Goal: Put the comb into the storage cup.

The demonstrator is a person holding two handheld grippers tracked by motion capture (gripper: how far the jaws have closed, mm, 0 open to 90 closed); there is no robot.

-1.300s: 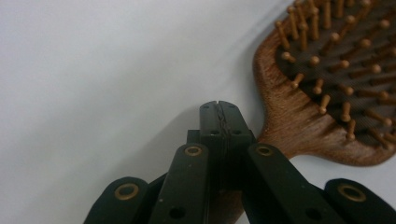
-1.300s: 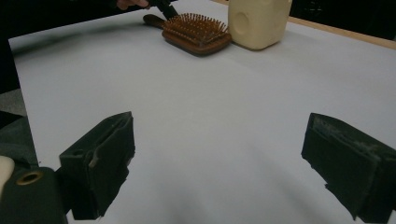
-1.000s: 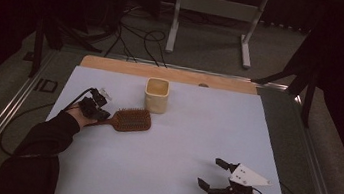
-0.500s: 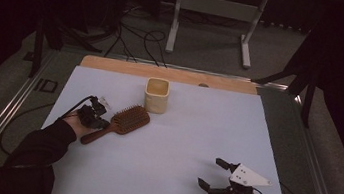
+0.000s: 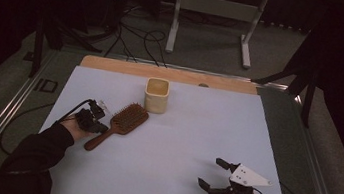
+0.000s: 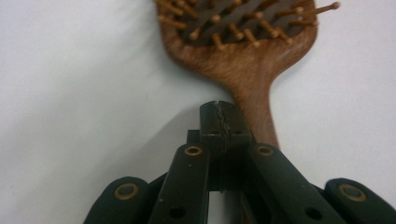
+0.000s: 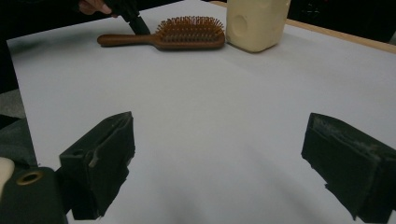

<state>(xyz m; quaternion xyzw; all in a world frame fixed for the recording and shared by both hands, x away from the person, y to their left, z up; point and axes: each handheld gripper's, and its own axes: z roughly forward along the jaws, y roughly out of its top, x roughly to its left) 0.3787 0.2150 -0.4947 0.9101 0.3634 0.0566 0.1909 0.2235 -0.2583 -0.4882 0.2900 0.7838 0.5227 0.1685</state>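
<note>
White sheeting covers the table [image 5: 255, 138], with a bare wooden strip along its far edge and dark floor, cables and a metal stand beyond. Nearest me, my right gripper [image 5: 215, 173] rests at the near right corner; its own view shows both black jaws spread wide over bare sheet, holding nothing. At mid-left, my left gripper [image 5: 98, 122] lies against the handle of the brown wooden paddle hairbrush [image 5: 124, 121]. Its own view shows the jaw tips pressed together, the brush handle passing just beside and below them rather than between them, so I judge this gripper closed and empty, in contact with the handle at most. The hairbrush lies flat, bristles up, its head pointing toward the cream-coloured square plastic cup [image 5: 156, 95], which stands upright just beyond it, close to the head but apart. I judge the step in hand to be nudging the brush by its handle. A grasp would next require opening the left jaws and setting them astride the handle.
</note>
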